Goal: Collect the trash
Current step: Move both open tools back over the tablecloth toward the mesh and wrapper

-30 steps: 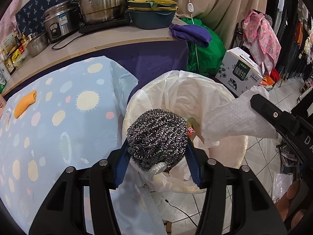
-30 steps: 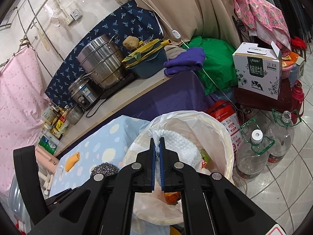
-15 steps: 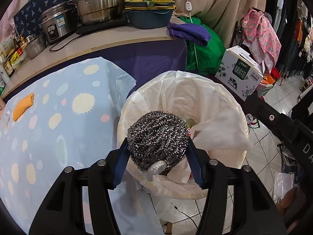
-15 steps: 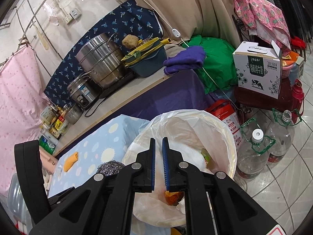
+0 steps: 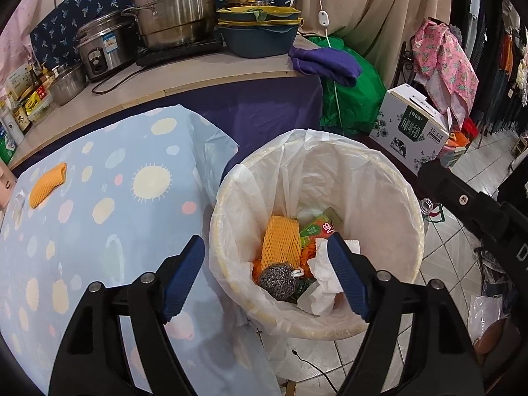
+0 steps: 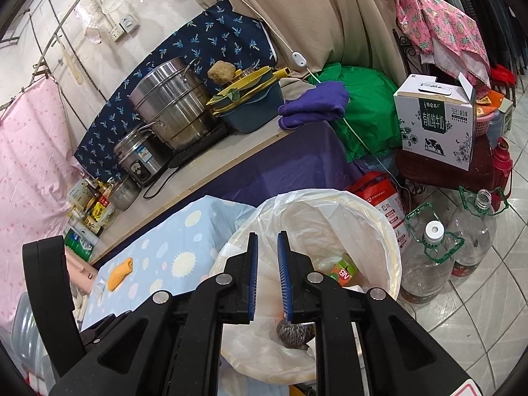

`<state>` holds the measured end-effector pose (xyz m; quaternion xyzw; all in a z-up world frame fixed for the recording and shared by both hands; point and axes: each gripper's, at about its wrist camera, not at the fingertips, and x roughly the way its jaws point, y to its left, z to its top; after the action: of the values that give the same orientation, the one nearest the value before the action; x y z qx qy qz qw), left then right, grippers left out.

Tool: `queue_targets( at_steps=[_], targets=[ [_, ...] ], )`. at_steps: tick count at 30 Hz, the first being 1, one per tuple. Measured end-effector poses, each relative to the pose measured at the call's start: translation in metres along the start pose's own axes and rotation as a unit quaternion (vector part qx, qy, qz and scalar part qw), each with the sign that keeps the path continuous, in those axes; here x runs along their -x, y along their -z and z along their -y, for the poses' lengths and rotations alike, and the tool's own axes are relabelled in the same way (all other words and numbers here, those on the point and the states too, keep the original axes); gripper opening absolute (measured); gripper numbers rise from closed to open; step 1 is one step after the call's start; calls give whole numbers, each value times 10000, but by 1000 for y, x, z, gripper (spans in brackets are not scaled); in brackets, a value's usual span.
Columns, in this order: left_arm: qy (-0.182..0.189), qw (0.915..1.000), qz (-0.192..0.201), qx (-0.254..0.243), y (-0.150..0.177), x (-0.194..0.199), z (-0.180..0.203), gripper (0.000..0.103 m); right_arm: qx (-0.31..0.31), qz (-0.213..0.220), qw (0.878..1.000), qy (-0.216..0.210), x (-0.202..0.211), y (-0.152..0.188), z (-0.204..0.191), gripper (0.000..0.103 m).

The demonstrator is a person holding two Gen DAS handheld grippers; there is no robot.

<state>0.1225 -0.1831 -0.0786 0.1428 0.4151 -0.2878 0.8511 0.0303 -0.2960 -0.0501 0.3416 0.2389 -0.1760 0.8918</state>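
The left claw (image 5: pixel 265 269) has just been opening and hangs wide and empty over the lined bin (image 5: pixel 389 194) beside the surface's (image 5: pixel 99 231) far corner. The scourer (image 5: pixel 278 279) lies inside on other trash. The right claw (image 6: pixel 266 272), just opening slightly, holds nothing.

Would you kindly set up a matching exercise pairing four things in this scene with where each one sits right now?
Things:
1. steel wool scrubber
2. orange foam net
3. purple cloth
4. milk carton box

Places:
A. on the blue dotted tablecloth
B. on the floor, beside the green bag
C. inside the lined trash bin
D. draped over the counter edge

Pairs: 1-C, 2-A, 3-D, 4-B
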Motion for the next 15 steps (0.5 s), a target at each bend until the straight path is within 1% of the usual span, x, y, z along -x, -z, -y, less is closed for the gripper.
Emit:
queue_targets(
  at_steps=[3,6,12,15],
  targets=[
    [19,10000,9,33,0,1,-2,73,13,5,10000,9,1,0,-1,18],
    [28,10000,20,59,0,3,-5,73,20,22,10000,28,2,-1,-3,22],
    [34,9998,72,158,0,8,-16,75,69,50,9999,65,2,1,-12,32],
    [23,9997,99,231,1,11,-23,77,108,55,9999,80,1,3,-19,41]
  ],
)
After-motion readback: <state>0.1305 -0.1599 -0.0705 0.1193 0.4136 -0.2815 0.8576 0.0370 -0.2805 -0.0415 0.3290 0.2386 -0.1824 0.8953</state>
